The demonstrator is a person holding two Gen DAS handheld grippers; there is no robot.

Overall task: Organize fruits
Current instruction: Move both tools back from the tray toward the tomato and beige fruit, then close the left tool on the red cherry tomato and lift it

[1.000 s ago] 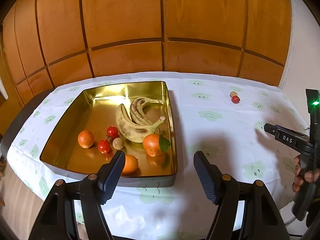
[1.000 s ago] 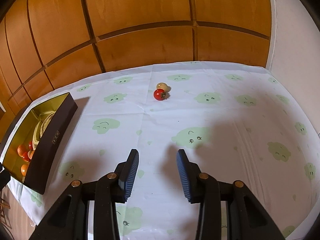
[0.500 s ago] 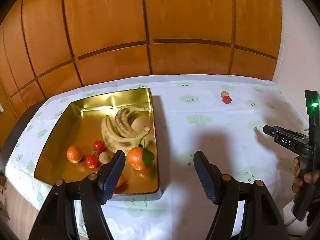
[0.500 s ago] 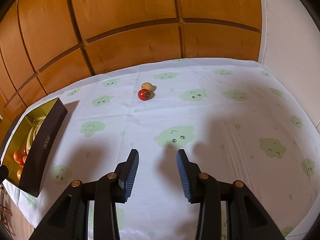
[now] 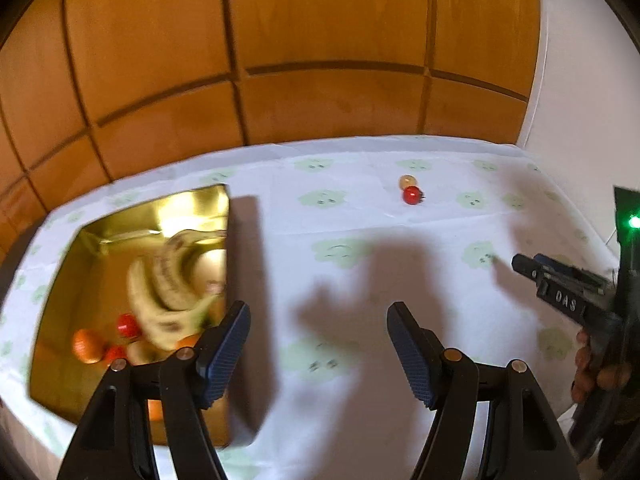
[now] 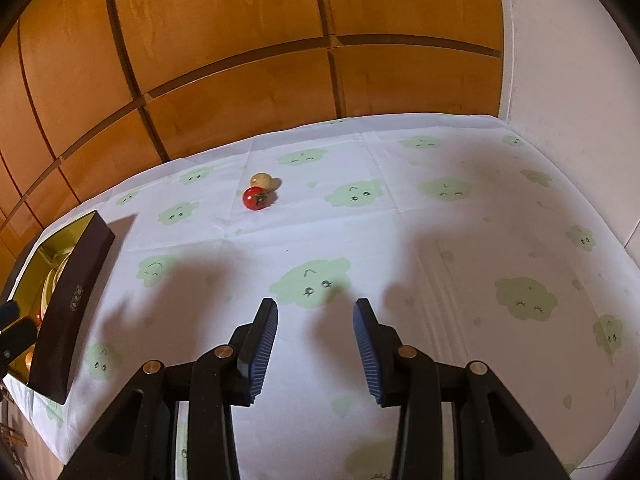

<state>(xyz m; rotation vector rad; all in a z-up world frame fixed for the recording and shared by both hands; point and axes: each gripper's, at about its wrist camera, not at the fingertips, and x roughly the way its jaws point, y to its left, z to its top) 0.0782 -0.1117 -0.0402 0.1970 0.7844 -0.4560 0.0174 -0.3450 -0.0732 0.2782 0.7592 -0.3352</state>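
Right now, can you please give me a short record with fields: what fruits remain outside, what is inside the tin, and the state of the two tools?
outside fruits: small red tomato and pale beige round fruit, touching, on the white cloth with green clouds
container: gold rectangular tin, left side of the cloth
inside the tin: bunch of spotted yellow bananas, orange citrus fruits, red tomatoes
left tool: open, empty
right tool: open, empty

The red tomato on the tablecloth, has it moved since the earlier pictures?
No. The red tomato still sits against the pale round fruit, just left of the same cloth fold; only the cameras shifted.
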